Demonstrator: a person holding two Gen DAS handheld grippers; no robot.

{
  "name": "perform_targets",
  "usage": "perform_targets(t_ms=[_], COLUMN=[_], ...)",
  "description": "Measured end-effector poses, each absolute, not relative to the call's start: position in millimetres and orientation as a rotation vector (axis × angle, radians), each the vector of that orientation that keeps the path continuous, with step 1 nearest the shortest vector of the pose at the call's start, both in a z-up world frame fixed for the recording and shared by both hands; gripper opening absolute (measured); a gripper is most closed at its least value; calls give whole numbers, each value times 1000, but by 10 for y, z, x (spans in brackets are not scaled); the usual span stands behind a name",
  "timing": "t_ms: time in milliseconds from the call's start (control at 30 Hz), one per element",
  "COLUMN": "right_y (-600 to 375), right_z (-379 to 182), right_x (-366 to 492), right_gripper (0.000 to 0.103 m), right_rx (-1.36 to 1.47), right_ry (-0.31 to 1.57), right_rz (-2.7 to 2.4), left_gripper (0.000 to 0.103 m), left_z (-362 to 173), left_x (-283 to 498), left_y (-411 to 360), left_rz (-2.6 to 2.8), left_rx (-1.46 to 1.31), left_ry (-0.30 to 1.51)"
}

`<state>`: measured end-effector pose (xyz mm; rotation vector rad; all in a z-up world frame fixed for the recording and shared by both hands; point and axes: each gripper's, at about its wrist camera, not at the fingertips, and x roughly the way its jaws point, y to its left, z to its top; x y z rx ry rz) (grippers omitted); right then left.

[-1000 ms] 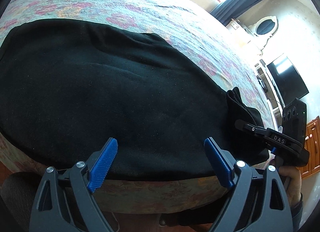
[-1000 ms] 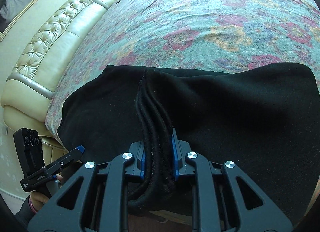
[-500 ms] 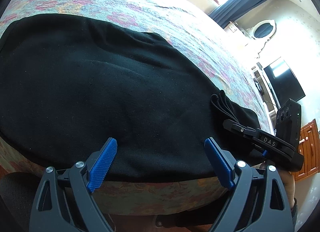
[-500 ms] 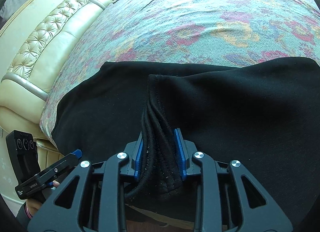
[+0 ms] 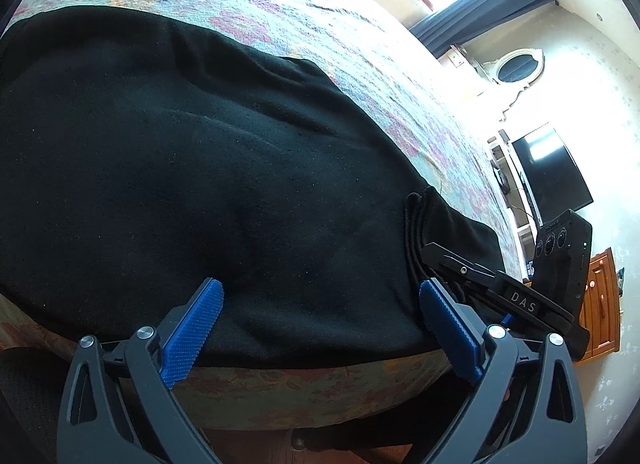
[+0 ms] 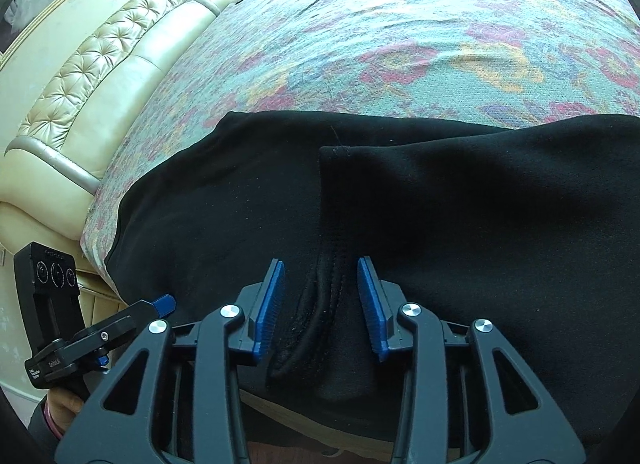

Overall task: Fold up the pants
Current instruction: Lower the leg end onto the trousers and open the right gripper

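Black pants (image 5: 224,168) lie folded along the bed's (image 6: 400,44) near edge. Right gripper (image 6: 320,304) jaws are opening, bunched hem between them, untouched. Left gripper (image 5: 320,328) jaws are opening, holding nothing.

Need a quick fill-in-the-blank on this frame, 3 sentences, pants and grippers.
1. The pants lying on the floral bedspread are ____ in colour.
2. The bunched edge of the pants sits between the blue pads of the ____ gripper, whose jaws are opening.
3. The left gripper has ____ between its wide-open jaws.

Missing words: black; right; nothing
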<state>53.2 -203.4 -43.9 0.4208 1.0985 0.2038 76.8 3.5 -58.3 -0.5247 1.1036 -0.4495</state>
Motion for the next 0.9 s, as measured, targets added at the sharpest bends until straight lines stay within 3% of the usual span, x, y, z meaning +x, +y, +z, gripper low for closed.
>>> perform_targets(t_ms=[300,467,900], right_y=[-1833,-1711,-1615], right_z=[-463,-440,-291], right_x=[521,533,385], right_gripper=[59,65,67], right_rx=[370,300,188], right_ry=[1099,1099,1029], right_rz=[242,228,169], left_gripper=[98,98,98], left_z=[-583,-606,-565], left_x=[692,713,739], left_y=[-137,-72,39], left_rz=[-441,-443,-449], left_rx=[-354,-401,-523], left_ry=[1079,1077,1053])
